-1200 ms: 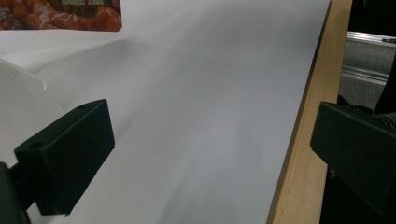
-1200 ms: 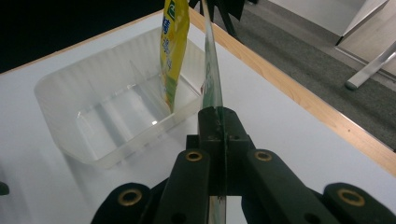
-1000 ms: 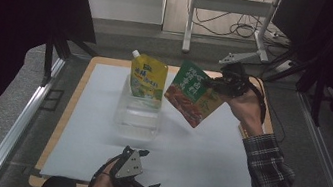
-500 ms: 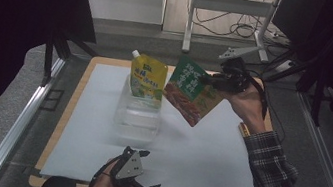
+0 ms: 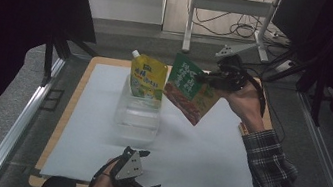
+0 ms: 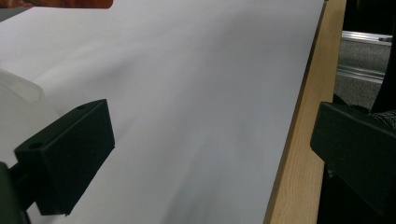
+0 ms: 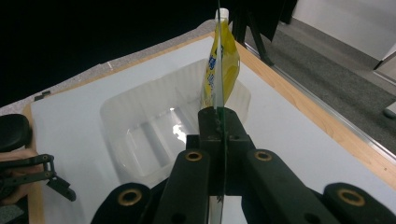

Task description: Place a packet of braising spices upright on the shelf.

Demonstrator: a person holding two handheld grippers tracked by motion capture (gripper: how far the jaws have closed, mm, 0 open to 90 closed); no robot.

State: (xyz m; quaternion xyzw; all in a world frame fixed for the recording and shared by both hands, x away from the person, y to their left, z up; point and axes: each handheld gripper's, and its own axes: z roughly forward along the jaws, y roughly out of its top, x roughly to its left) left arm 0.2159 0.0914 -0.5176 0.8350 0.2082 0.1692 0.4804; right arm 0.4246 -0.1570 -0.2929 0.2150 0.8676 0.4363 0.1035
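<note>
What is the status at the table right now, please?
Right gripper shut on green pouch, held tilted above the mat. Left gripper open, idle at near edge. Yellow spouted pouch upright in clear tub; nothing blocking.

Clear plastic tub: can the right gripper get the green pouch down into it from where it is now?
Probably yes. The right gripper holds the green pouch in the air beside the clear tub; only the yellow pouch stands at its far end, the rest looks open.
</note>
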